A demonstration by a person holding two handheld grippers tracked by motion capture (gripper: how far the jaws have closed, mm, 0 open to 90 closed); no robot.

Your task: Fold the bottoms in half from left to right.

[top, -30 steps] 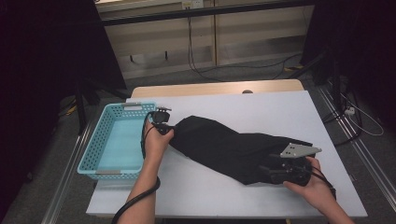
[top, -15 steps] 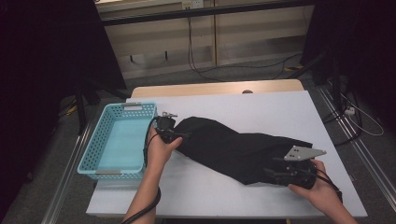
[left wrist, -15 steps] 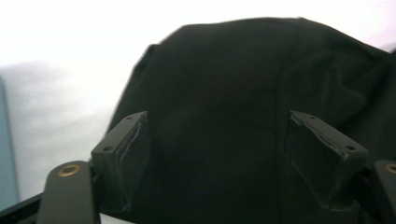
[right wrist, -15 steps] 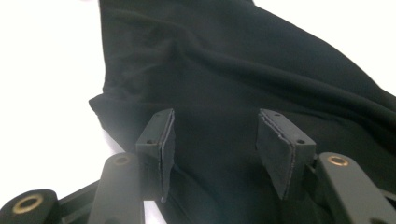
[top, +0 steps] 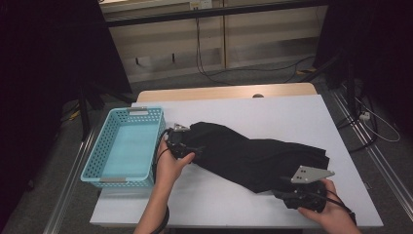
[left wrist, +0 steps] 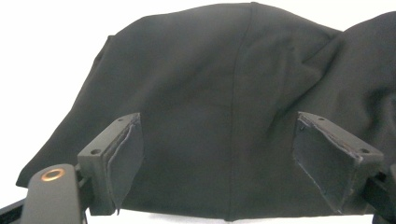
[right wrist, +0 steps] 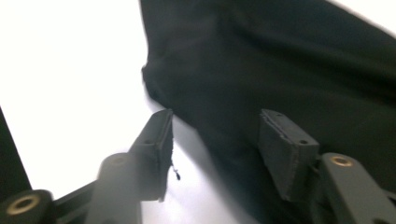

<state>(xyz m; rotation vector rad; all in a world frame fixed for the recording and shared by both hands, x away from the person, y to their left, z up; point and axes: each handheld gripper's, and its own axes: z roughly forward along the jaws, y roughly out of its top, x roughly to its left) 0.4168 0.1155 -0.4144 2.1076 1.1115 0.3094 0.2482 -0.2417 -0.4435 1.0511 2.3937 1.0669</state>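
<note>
While the black garment [top: 253, 156] sprawls across the tabletop [top: 272, 109] toward its right edge, both grippers address its ends.
Left gripper [left wrist: 233, 158] and right gripper [right wrist: 215, 149] hold fingers open; each should bite a full fold before lifting toward the basket [top: 95, 158].

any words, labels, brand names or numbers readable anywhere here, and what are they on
None: no readable text stands on anything in these pictures.
The black garment shows plain cloth with no tag or print, in the high view and in both gripper views.
The blue basket, the white table, the left gripper and the right gripper carry no lettering that can be made out.
</note>
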